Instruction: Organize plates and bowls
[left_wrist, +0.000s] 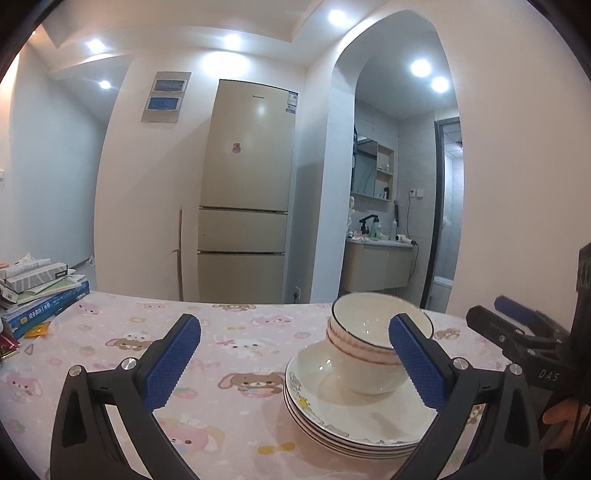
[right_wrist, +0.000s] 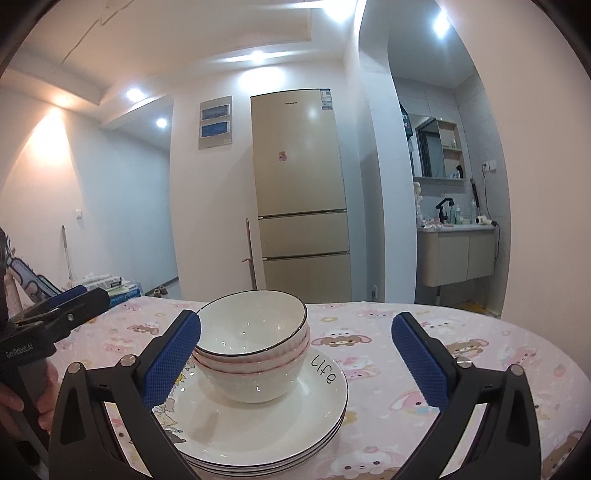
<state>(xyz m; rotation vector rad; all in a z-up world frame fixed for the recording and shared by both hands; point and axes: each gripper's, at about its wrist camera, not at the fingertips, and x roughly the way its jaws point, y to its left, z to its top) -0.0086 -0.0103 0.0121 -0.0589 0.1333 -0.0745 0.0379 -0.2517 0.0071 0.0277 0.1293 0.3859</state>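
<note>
nested white bowls (right_wrist: 255, 347), atop stacked plates (right_wrist: 295, 424)

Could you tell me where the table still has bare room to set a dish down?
The cloth is bare between the stack of plates with nested bowls and the pile of books on the left. It is also bare to the right of the plates, towards the table's round edge. It is crowded around the books.

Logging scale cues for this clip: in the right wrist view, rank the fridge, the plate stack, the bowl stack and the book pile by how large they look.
1. fridge
2. plate stack
3. bowl stack
4. book pile, far off and partly hidden
</note>
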